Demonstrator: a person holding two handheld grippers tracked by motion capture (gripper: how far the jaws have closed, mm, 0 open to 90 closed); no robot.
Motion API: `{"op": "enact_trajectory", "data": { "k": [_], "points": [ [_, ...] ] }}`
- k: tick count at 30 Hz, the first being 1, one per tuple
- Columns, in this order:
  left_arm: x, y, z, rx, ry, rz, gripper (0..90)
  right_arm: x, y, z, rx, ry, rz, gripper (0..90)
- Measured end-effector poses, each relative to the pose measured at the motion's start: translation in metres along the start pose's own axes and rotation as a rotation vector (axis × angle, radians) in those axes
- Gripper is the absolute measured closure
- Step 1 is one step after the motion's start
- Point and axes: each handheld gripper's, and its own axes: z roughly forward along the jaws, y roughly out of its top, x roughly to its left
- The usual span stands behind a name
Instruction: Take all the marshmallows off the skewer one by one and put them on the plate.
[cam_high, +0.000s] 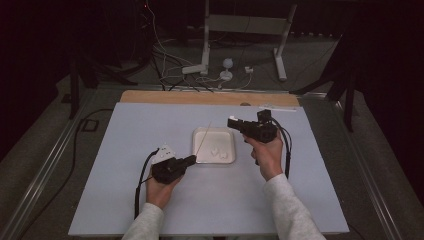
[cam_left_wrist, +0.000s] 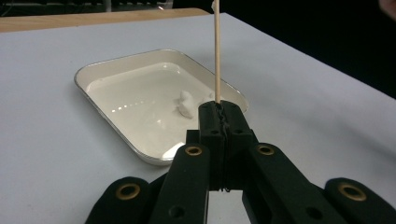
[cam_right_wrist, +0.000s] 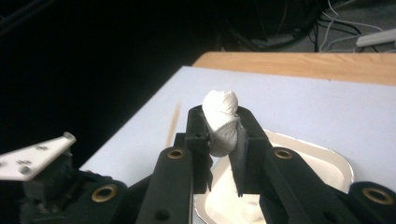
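A shallow white tray (cam_high: 199, 134) sits mid-table on the pale blue top, with small white lumps (cam_high: 220, 153) in its near right corner. My left gripper (cam_high: 193, 159), just left of the tray, is shut on a thin wooden skewer (cam_high: 202, 140) that slants up over the tray. In the left gripper view the skewer (cam_left_wrist: 217, 51) rises straight from the closed jaws (cam_left_wrist: 220, 111), with a white lump (cam_left_wrist: 186, 104) in the tray (cam_left_wrist: 88, 79) behind. My right gripper (cam_high: 231, 121) hovers above the tray's far right corner, shut on a soft white lump (cam_right_wrist: 220, 119).
A wooden strip (cam_high: 200, 97) runs along the table's far edge, with a thin white stick (cam_high: 278, 108) lying near it. Beyond, cables and white stand legs (cam_high: 205, 65) cover the floor. The left gripper's grey plate (cam_right_wrist: 35, 157) shows low left in the right gripper view.
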Motion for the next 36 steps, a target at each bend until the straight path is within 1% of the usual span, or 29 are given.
{"op": "enact_trajectory", "data": {
  "k": [10,15,22,27,32,36],
  "points": [
    [0.0,0.001,0.001,-0.007,-0.005,-0.031,90.0,-0.008,-0.018,0.016,0.074,-0.058,-0.03,77.7],
    [0.0,0.001,0.001,-0.001,-0.006,-0.036,90.0,-0.011,-0.026,0.024,0.106,-0.087,-0.04,77.2],
    [0.0,0.002,0.001,-0.006,-0.009,-0.053,90.0,-0.016,-0.036,0.033,0.157,-0.118,-0.053,76.5],
    [0.001,0.002,0.0,-0.008,-0.009,-0.058,90.0,-0.015,-0.041,0.04,0.187,-0.14,-0.078,76.1],
    [0.001,0.002,0.001,-0.008,-0.007,-0.062,90.0,-0.016,-0.045,0.045,0.214,-0.164,-0.092,75.6],
    [0.001,0.002,0.001,-0.006,-0.007,-0.061,90.0,-0.019,-0.049,0.049,0.23,-0.176,-0.087,75.1]
  ]
}}
